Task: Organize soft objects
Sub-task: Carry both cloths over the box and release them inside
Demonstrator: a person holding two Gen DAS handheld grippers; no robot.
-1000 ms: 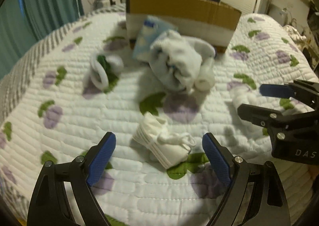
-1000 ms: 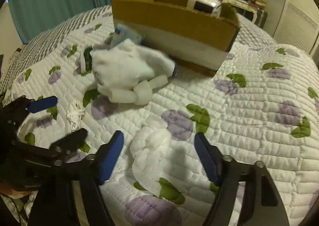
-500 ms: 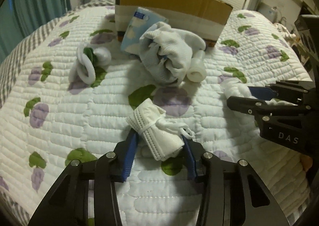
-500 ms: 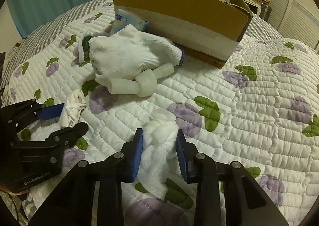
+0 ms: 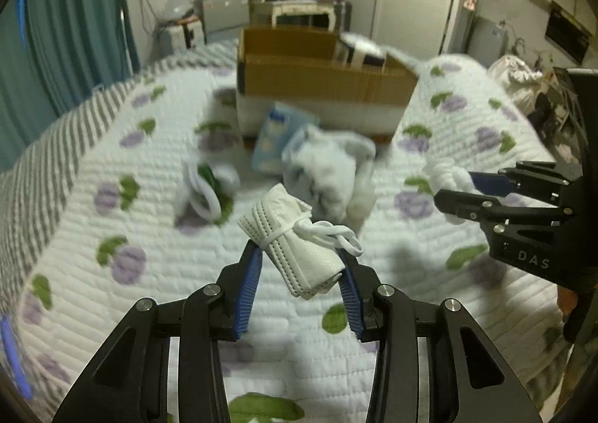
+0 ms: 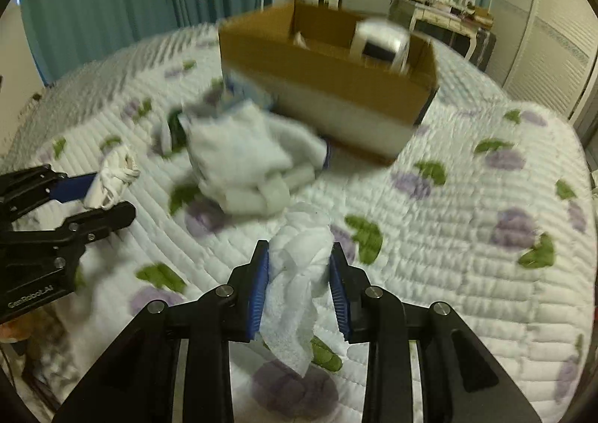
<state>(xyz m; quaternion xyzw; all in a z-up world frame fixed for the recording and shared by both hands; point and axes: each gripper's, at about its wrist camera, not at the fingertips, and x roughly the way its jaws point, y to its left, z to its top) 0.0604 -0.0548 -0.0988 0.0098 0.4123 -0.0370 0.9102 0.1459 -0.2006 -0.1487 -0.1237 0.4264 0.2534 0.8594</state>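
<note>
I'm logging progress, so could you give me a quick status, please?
Left gripper shut on rolled mask, lifted. Right gripper shut on white cloth, lifted. Cardboard box ahead; glove pile in between.

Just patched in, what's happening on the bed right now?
Both handheld grippers are loaded. The left gripper is shut on a rolled white face mask tied with its ear loops, lifted off the quilt. The right gripper is shut on a knotted white fluffy cloth, its tail hanging down. On the purple-and-green flowered quilt a white knit glove pile lies before the open brown cardboard box, probably where both items go next.
</note>
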